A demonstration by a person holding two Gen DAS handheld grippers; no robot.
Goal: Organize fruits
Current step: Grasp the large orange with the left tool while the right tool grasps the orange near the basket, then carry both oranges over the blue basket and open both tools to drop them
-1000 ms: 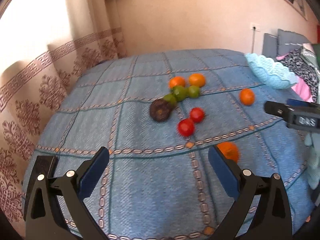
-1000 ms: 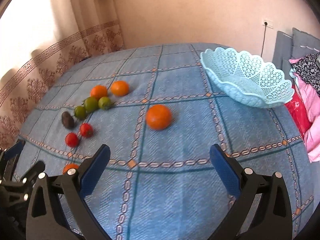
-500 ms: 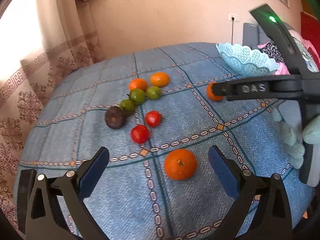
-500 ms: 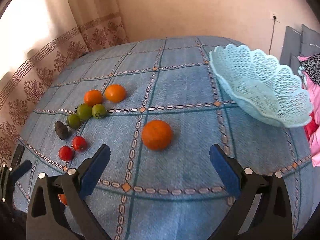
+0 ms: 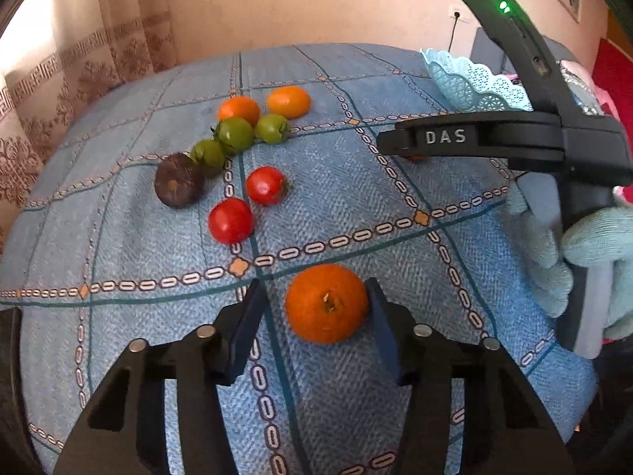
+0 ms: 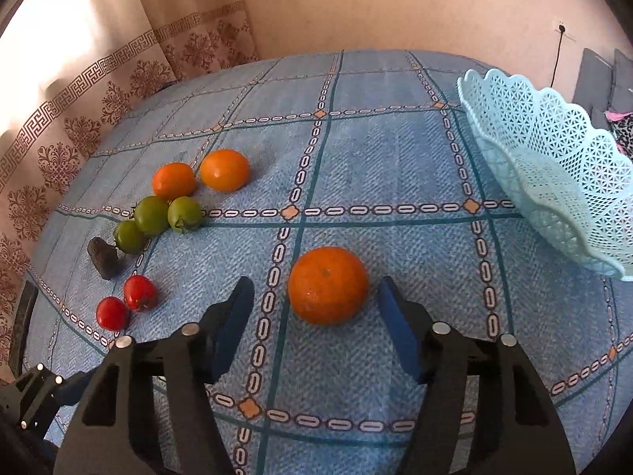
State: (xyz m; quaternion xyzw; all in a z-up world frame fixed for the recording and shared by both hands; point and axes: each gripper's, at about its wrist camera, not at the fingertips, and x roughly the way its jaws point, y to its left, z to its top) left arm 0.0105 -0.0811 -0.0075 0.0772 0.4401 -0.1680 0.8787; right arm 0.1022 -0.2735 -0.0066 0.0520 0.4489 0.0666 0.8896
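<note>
Left wrist: "DAS" lettering (white) on right gripper [image 5: 399,146].

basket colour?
Light blue, lacy openwork plastic basket with a scalloped rim; clearest in the right wrist view.

A woven blue cloth [image 6: 395,166] with a coarse, matt weave and a stitched chain pattern covers the surface. The basket [image 6: 554,182] at far right looks like pale turquoise plastic lattice, slightly shiny. The near orange [image 6: 327,285] has a dimpled, dull-glossy peel; the red tomatoes [image 5: 266,185] are smooth and glossy, the green ones [image 5: 235,133] smooth with less shine, the dark fruit [image 5: 179,180] matt and rough. Gripper frames look like black matt plastic with metal rivets [image 5: 205,331] and matt blue pads [image 6: 399,332]. The curtain [image 6: 99,87] is patterned fabric
</note>
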